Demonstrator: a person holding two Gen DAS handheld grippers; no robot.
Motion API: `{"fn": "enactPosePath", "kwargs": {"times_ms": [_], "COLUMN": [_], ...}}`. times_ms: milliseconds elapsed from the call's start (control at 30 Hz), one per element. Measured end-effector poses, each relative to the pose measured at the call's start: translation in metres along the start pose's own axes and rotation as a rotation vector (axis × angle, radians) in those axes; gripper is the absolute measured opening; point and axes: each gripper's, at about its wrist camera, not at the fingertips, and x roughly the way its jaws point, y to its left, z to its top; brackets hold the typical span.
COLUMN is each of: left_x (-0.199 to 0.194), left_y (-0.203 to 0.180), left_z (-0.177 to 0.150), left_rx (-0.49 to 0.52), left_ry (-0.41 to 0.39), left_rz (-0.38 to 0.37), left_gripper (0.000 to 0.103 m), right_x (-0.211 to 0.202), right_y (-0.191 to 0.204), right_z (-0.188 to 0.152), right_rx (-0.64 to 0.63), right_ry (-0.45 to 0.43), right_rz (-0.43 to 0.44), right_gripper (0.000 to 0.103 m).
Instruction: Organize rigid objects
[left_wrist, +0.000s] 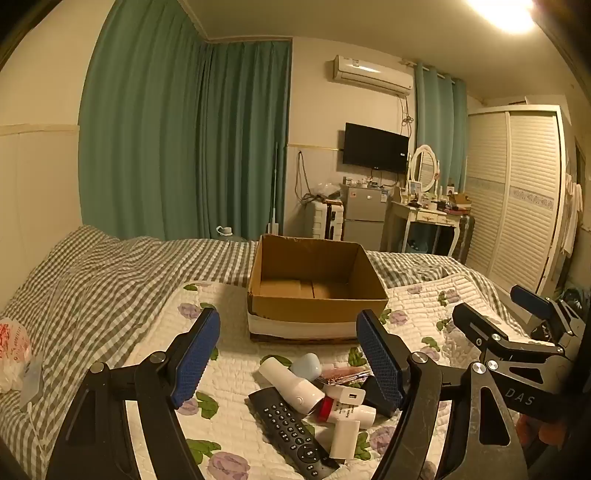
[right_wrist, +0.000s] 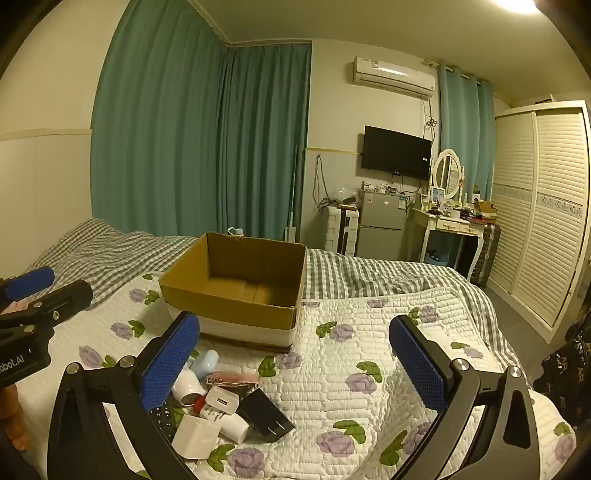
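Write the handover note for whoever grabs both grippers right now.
Left gripper: open, empty, above the pile.
Right gripper: open, empty, to the pile's right.
Brown cardboard box: on the floral white quilt, nothing visible inside.
Pile in front of the box: black remote control, white cylindrical bottle, white USB charger cube, black plug adapter, pale blue rounded item.
Done: nothing boxed.
Left: everything in the pile, presumably into the box.

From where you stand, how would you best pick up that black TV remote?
Grip the remote across its narrow width near the bare lower end, coming from above with the open left tool. It is long, thin and flat on the quilt; the far end is under the white bottle.
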Motion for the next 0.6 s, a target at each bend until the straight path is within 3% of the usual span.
{"fn": "enactPosePath", "kwargs": {"times_ms": [600], "left_x": [0.0037], "left_y": [0.0005], "left_z": [-0.0019], "left_rx": [0.007], "left_ry": [0.01], "left_rz": [-0.002], "left_gripper": [0.079], "right_x": [0.0023], "right_y": [-0.0013], "right_z": [-0.0087], "right_rx": [0.001], "right_ry": [0.008], "right_rz": [0.004], "right_gripper": [0.103]}}
